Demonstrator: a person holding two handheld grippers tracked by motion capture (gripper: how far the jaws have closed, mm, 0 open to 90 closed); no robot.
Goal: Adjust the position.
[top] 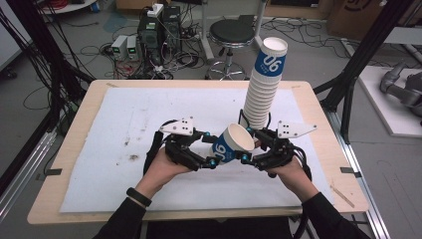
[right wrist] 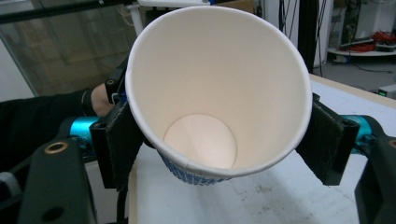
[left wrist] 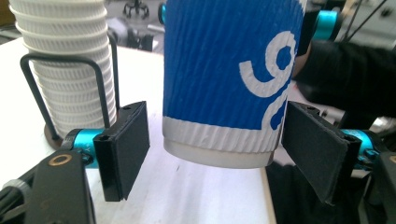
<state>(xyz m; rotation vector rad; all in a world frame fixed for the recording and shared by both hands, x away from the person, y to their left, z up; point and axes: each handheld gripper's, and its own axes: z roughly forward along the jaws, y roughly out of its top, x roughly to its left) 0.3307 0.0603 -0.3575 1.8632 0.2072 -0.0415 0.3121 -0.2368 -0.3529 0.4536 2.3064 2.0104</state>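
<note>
A blue and white ribbed paper cup (top: 231, 144) hangs tilted above the white mat, between both grippers. My right gripper (top: 251, 145) grips it just under the rim, and in the right gripper view both pads (right wrist: 116, 140) press on the cup (right wrist: 219, 93), whose open mouth faces the camera. My left gripper (top: 210, 148) stands around the cup's base. In the left gripper view the cup (left wrist: 224, 79) sits between the pads, with a clear gap beside the left pad (left wrist: 128, 144).
A tall stack of the same cups (top: 263, 89) stands in a black wire holder (left wrist: 28, 84) just behind the grippers, leaning to the right. The white mat (top: 124, 124) covers the wooden table. A black stool (top: 231, 32) and cables lie beyond the far edge.
</note>
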